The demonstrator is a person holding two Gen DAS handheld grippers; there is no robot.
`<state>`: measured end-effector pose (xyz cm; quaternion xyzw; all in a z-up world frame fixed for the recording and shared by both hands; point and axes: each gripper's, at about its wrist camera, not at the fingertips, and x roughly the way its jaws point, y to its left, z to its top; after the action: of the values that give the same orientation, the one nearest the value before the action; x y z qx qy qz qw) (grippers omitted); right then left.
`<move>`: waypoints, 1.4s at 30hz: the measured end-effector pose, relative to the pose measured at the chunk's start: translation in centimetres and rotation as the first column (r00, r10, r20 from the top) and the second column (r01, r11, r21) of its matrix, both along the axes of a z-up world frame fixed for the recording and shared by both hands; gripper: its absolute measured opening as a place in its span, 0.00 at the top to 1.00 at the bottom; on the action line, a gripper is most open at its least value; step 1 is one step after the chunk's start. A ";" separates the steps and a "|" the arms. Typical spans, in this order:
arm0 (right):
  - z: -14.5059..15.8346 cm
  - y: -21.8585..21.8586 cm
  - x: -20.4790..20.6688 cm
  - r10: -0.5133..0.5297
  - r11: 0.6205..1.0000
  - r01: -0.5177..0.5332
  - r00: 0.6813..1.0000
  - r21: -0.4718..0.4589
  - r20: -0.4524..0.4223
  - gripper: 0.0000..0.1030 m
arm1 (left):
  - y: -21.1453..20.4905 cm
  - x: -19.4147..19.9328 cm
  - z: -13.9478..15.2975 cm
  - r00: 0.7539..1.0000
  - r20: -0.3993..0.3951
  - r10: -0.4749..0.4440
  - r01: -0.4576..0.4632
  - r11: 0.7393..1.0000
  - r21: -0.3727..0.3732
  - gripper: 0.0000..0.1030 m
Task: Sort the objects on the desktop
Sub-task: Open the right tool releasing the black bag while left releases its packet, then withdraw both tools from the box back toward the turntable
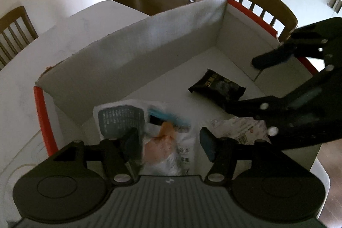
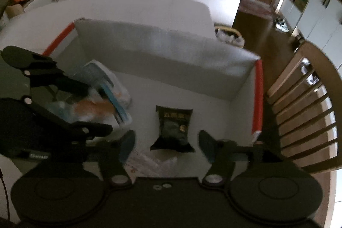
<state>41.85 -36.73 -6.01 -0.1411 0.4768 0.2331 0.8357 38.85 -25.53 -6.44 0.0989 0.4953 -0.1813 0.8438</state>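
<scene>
Both claws hung over the open white box [image 1: 149, 42] on the white bench [image 1: 70, 29] as I worked the rig remotely. L claw [image 1: 171, 142] stood open, pads clear of the clear plastic bag [image 1: 166, 149] w/ blue and orange print lying below and between them; whether the bag touched either pad I couldn't tell, pic too blurred. R claw [image 2: 166, 142] also stood open, nothing gripped, the black snack pouch [image 2: 173, 127] lying flat on the box floor between its fingers and just ahead of them. A third pale packet [image 2: 149, 161] lay under the R claw near the box's near edge, partly hidden.

Edges: far box wall upright and tall, orange-red strips [image 2: 257, 97] along the short end rims on both sides. Pouch sat near the box's R end wall but apart from it; bag sat toward the L end, close to the far wall. Bare white floor showed between bag and pouch and behind the pouch up to the far wall, the widest free patch inside. From the L wrist view the R claw [image 1: 241, 87] reached in from the right, its lower finger just beside the pouch. Wooden chairs [image 2: 303, 104] stood tight against the bench beyond the R end and at the far side.
</scene>
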 end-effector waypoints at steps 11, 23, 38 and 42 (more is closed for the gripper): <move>3.1 -0.9 -1.9 0.011 0.997 -0.015 0.998 0.072 0.056 0.27 | 0.6 -1.8 2.2 0.998 0.059 0.027 -0.025 0.999 -0.032 0.33; 5.4 -1.1 -5.0 0.007 0.994 -0.018 0.995 0.108 0.104 0.24 | 1.9 -5.1 5.8 0.989 0.143 0.041 -0.030 0.997 -0.075 0.33; 8.5 -0.2 -10.1 -0.021 0.984 -0.005 0.989 0.179 0.146 0.22 | 4.6 -10.4 8.9 0.970 0.239 0.038 -0.009 0.992 -0.123 0.33; 9.1 0.7 -11.6 -0.042 0.980 0.013 0.988 0.196 0.146 0.22 | 6.2 -11.7 9.2 0.965 0.260 0.048 -0.014 0.991 -0.132 0.33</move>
<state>30.22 -36.01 3.08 -0.0690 0.3897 0.2558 0.8820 27.16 -19.31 2.79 0.0596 0.3681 -0.1851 0.9092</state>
